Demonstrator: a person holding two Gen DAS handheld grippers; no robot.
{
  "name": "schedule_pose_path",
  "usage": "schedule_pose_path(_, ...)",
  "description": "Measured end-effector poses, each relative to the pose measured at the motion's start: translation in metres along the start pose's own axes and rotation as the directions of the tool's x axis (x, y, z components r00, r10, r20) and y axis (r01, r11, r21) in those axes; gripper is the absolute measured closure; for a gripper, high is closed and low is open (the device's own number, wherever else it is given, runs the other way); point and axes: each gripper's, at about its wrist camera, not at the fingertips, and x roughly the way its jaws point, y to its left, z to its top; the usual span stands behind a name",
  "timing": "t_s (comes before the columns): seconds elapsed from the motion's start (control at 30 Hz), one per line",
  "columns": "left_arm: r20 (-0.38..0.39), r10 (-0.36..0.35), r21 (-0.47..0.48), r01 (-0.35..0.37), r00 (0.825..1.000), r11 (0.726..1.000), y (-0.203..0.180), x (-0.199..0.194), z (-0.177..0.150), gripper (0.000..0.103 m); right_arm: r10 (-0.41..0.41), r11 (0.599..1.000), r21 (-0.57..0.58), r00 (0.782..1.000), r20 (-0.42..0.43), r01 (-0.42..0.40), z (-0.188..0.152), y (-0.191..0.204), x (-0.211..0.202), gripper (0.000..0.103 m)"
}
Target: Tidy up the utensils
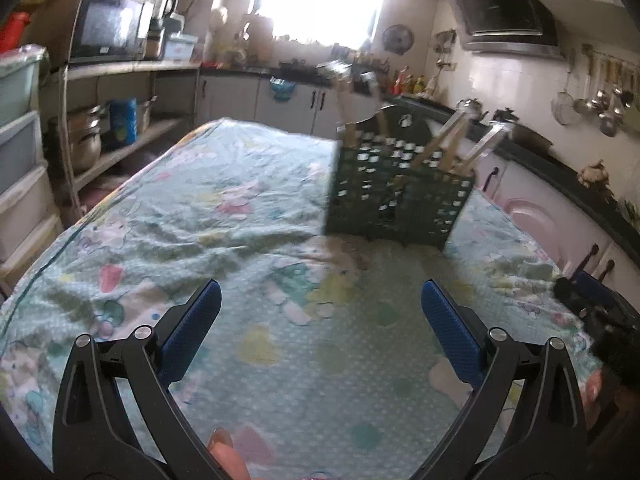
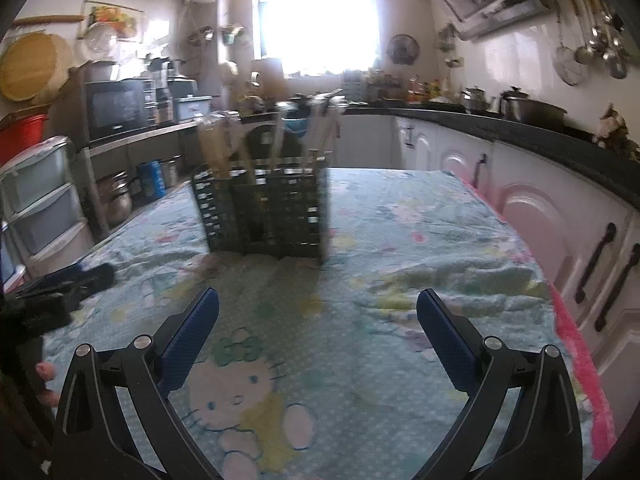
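A dark green slotted utensil holder (image 1: 396, 196) stands upright on the table, right of centre in the left wrist view and left of centre (image 2: 268, 216) in the right wrist view. Several utensils with wooden handles (image 1: 444, 140) lean out of its top; they look blurred (image 2: 218, 148). My left gripper (image 1: 320, 300) hovers open over the cloth, well short of the holder, with nothing between its blue pads. My right gripper (image 2: 318, 300) is likewise open and empty, nearer the table's front. Each gripper shows at the other view's edge, the right one (image 1: 592, 304) and the left one (image 2: 60, 284).
A pastel cartoon-print cloth (image 1: 224, 216) covers the table. Pink-white cabinets with black handles (image 2: 560, 220) run along the right. Shelves with a microwave (image 1: 108, 26) and pots stand left, plastic drawers (image 2: 40, 200) beside them. Ladles (image 2: 600, 40) hang on the right wall.
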Motion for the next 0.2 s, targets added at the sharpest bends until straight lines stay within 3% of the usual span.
schedule_pose_path(0.1,-0.094,0.102,-0.006,-0.103,0.990,0.995,0.034,0.019,0.017,0.011,-0.105,0.994,0.005,0.990,-0.093,0.106,0.009,-0.031,0.018,0.006)
schedule_pose_path(0.17,-0.194,0.206,-0.014,-0.212,0.959,0.977,0.071,0.042,0.027,0.011,-0.212,0.976,0.002,0.951,-0.225,0.218,0.012,-0.067,0.045,0.006)
schedule_pose_path(0.2,-0.220,0.233,-0.015,-0.242,0.947,0.970,0.083,0.050,0.030,0.011,-0.221,0.973,0.007,0.936,-0.276,0.231,0.012,-0.082,0.057,0.006)
